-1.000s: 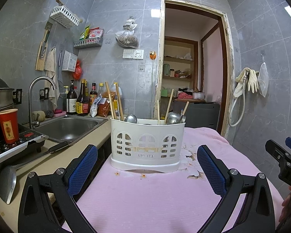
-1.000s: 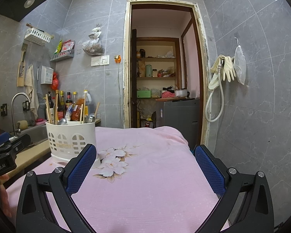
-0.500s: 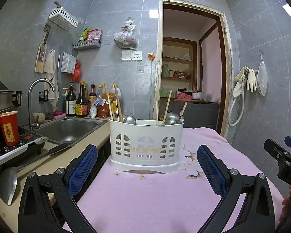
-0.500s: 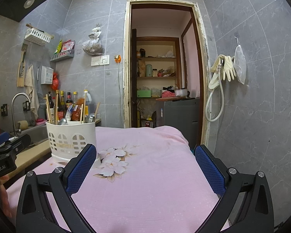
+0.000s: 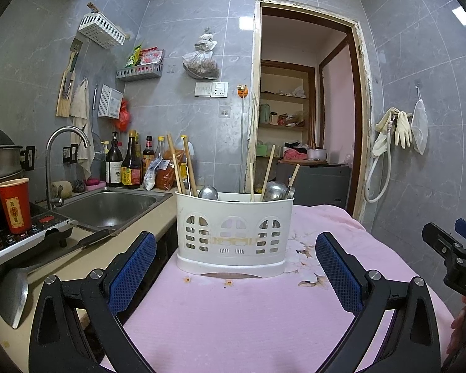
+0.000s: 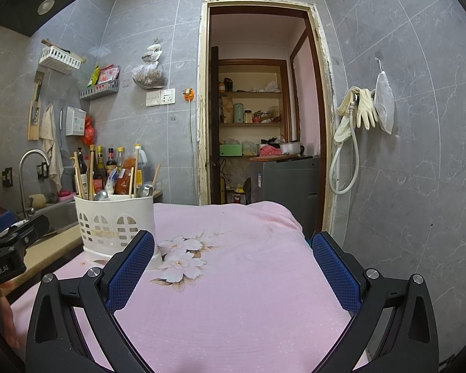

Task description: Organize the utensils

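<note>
Utensils are being kept upright in a white utensil caddy [image 5: 234, 230] on the pink-covered bench [image 5: 233, 317], chopsticks [image 5: 183, 164] and spoon bowls [image 5: 208, 192] pointing up, handles leaning slightly outward. Compared with a second ago, almost nothing is being changed: the left view is only being tilted slightly, so no grasp is yet being begun. The left hand-held gripper [image 5: 234, 275] is being held wide open and empty facing the caddy; the right hand-held gripper [image 6: 233, 275] likewise, caddy far left.
</note>
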A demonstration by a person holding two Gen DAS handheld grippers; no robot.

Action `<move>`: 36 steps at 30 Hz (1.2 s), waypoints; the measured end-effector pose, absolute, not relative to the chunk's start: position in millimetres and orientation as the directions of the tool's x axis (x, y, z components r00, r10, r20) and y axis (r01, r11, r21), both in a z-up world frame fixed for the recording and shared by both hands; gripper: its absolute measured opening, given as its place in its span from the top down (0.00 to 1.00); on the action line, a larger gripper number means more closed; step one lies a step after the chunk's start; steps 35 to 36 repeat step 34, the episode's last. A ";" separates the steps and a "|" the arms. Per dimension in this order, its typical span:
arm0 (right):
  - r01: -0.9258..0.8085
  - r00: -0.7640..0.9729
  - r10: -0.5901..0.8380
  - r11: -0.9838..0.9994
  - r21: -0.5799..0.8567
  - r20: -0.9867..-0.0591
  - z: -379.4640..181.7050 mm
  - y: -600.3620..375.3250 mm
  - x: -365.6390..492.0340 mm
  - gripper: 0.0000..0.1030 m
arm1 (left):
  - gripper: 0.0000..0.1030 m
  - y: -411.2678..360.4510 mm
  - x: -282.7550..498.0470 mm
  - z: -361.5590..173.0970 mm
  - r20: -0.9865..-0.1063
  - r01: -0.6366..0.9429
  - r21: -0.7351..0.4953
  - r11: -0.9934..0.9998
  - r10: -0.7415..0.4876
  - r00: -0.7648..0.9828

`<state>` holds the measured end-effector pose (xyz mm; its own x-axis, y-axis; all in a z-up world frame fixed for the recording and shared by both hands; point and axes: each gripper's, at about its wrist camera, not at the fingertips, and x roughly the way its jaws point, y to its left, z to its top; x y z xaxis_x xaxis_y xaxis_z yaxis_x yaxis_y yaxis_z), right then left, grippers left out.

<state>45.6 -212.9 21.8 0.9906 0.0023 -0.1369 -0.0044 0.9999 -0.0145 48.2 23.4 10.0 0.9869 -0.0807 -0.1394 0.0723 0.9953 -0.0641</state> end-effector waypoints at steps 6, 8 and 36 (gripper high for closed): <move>-0.005 0.991 0.002 1.000 -0.015 -0.137 22.0 -212.4 45.3 0.00 | 0.02 24.3 47.3 10.5 -0.139 0.073 -0.064 0.995 -0.081 0.987; -0.004 0.990 0.002 1.000 -0.015 -0.138 22.1 -212.2 45.2 0.00 | 0.02 24.0 47.0 10.1 -0.137 0.072 -0.064 0.995 -0.081 0.987; -0.005 0.990 0.003 1.000 -0.014 -0.141 21.6 -212.2 45.0 0.00 | 0.02 24.0 50.4 6.7 -0.165 0.071 -0.109 0.992 -0.088 0.982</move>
